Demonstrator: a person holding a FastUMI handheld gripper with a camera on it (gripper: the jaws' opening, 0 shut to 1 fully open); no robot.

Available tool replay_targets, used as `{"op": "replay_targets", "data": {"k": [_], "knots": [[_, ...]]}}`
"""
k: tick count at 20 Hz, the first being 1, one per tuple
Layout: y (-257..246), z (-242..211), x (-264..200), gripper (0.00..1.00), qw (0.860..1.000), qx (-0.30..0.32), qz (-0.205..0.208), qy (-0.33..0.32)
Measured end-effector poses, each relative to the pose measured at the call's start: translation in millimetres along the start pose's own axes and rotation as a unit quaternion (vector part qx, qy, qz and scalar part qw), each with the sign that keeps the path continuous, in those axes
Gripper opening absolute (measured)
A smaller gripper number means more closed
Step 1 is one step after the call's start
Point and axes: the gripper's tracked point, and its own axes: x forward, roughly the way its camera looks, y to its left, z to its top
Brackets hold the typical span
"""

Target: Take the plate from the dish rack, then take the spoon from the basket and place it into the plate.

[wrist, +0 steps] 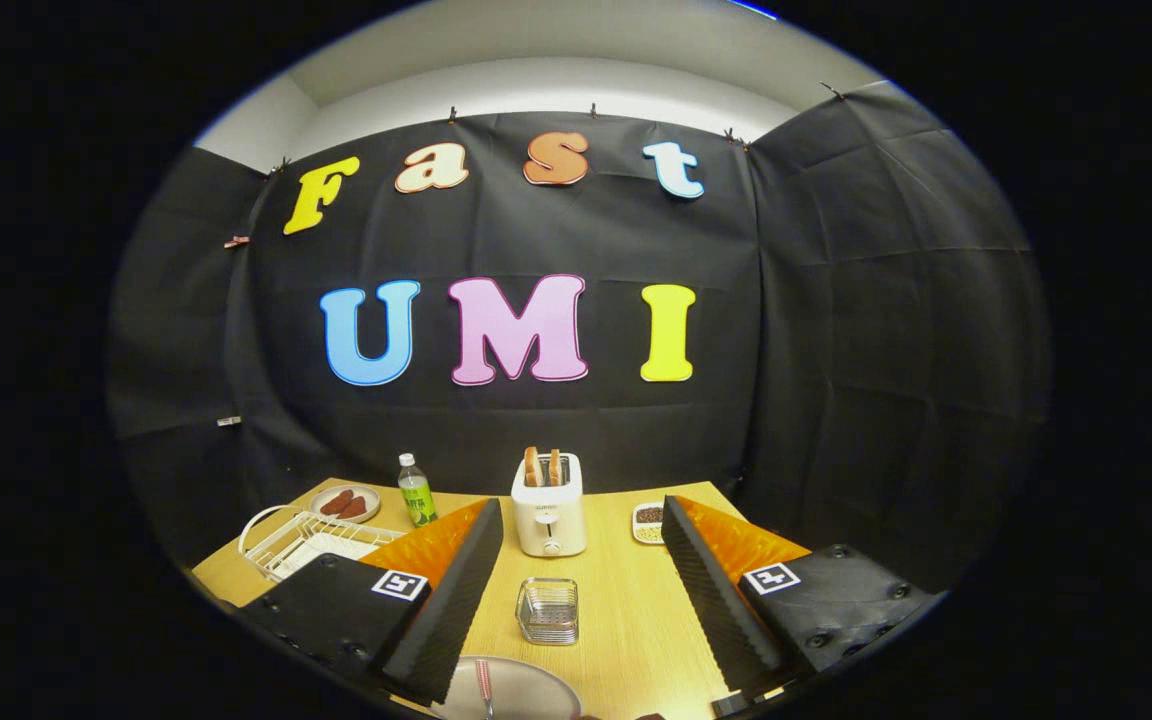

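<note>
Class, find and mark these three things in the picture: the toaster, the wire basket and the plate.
toaster (548, 517): gripper view, on its front face.
wire basket (547, 611): gripper view, on its front wall.
plate (526, 690): gripper view, on bare surface beside the spoon.

Spoon lying in plate, gripper fingers spread wide

Round grey plate holding the red-handled spoon is sitting near, square wire basket beyond it.

Spoon in plate between open fingers — basket just ahead, toaster beyond, dish rack left.
</note>
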Motion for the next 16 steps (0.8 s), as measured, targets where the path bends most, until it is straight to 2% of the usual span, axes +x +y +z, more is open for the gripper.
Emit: {"op": "replay_targets", "data": {"k": [4, 9, 16], "knots": [[-16, 6, 11, 0.98, 0.998, -0.008, 0.047, -0.035], [-27, -24, 20, 0.98, 0.994, 0.004, 0.111, -0.015], [-38, -48, 34, 0.98, 0.991, 0.000, 0.131, -0.003]]}}
